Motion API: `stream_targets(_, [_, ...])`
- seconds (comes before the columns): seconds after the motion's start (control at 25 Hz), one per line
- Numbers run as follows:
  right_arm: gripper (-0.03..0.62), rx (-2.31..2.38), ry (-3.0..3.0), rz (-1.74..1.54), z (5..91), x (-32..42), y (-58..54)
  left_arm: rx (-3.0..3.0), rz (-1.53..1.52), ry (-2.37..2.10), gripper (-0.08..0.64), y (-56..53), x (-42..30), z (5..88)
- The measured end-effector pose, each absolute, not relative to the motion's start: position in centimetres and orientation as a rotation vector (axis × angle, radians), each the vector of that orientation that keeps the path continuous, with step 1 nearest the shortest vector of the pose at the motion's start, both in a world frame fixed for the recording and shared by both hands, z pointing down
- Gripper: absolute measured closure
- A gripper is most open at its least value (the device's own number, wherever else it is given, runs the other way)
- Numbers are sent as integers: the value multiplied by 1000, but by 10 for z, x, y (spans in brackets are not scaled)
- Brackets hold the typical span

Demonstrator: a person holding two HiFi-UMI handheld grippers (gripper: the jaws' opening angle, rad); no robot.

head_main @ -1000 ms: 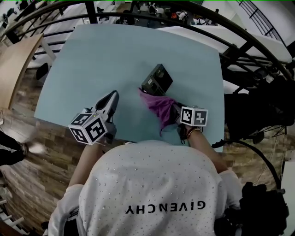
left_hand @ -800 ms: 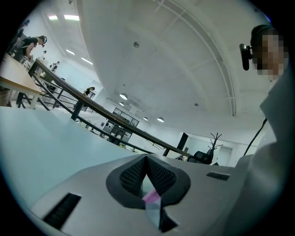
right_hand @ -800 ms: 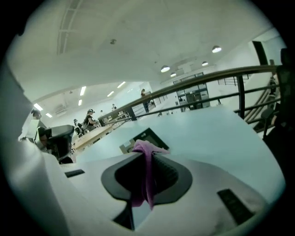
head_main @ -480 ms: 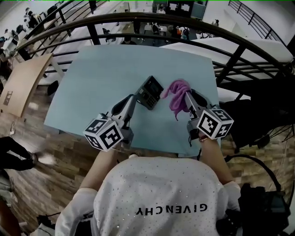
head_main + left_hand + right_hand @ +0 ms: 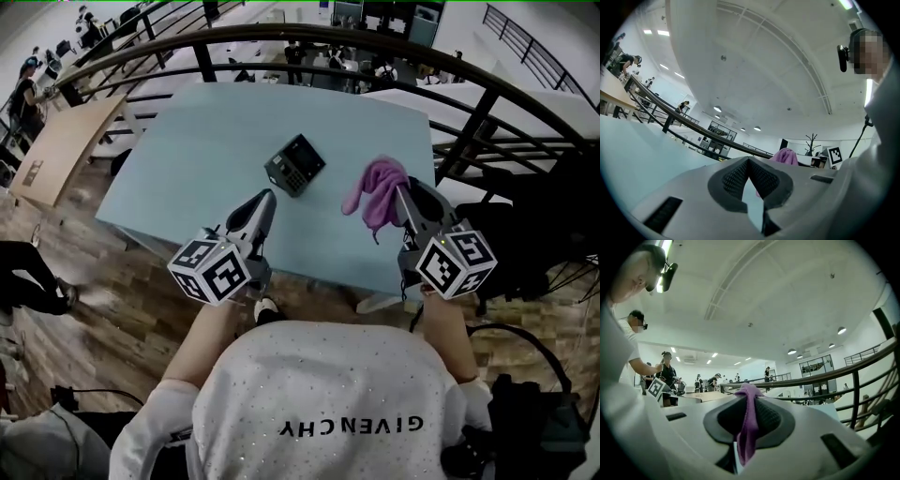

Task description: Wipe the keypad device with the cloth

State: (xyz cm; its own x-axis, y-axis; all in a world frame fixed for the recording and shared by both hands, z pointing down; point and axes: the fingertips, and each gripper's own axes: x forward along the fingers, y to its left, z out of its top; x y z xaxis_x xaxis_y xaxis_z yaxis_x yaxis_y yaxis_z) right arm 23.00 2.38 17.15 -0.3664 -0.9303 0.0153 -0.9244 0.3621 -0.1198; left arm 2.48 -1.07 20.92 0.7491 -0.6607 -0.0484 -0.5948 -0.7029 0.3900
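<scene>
Lifted off the keypad device [image 5: 295, 164], the cloth [image 5: 379, 187] has been carried out to its right, and both grippers have been drawn back.

Head view: the device is left alone on the table [image 5: 202, 141], ahead of the left gripper [image 5: 264, 199] and well to the left of the right gripper [image 5: 404, 195], touched by neither.

Left gripper view: the left gripper [image 5: 749, 161] is seen closed tip to tip with nothing between; the cloth [image 5: 784, 156] is glimpsed beyond.

Right gripper view: the right gripper [image 5: 747, 399] is clenched on a fold of the cloth [image 5: 747, 430].

With the cloth clear of the device, wiping is judged finished or paused; only another pass or setting the cloth down would be left.
</scene>
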Motion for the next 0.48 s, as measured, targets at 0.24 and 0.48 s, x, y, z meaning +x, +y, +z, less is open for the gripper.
stream_targets(0.24, [546,-1726,2580,-212,197,260,67,2587,-258,-978,560,44,54,224])
stream_targets(0.48, [546,-1709,2599,-251,207,268,97,2555,-239,-1000,560,82,59,232])
